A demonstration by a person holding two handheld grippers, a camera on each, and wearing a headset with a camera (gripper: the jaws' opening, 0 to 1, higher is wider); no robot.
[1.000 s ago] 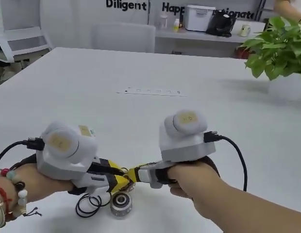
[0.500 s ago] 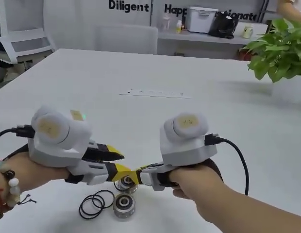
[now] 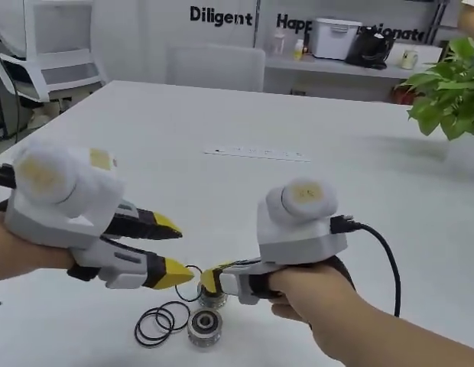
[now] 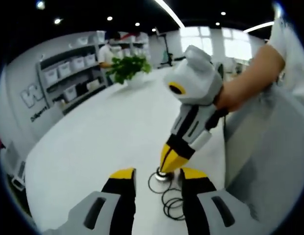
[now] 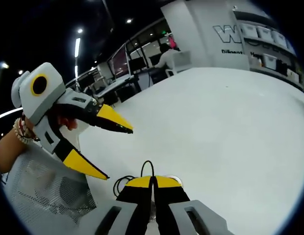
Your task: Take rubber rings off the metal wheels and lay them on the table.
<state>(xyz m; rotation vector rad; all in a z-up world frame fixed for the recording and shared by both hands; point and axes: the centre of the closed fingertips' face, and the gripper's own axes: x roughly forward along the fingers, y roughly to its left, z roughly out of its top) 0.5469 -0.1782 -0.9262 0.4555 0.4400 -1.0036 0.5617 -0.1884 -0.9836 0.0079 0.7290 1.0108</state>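
Two metal wheels lie near the table's front edge: one (image 3: 204,324) bare, the other (image 3: 212,299) partly hidden under my right gripper (image 3: 209,279). That gripper is shut, and a thin black rubber ring (image 5: 147,167) loops out from between its tips. In the left gripper view the right gripper (image 4: 166,164) points down onto a wheel (image 4: 164,177). My left gripper (image 3: 172,248) hovers open just left of it, holding nothing, its yellow tips spread wide. Loose rubber rings (image 3: 160,323) lie on the table beside the bare wheel.
A white power strip (image 3: 256,154) lies at mid-table. A potted plant (image 3: 451,99) stands at the far right, a chair (image 3: 216,67) at the far side. A black cable (image 3: 378,248) trails from the right gripper. Bare white table (image 3: 313,183) stretches ahead.
My left gripper has opened, risen and drawn back left from the right gripper's tips. The right gripper has stayed shut over the wheel. The head camera has shifted.
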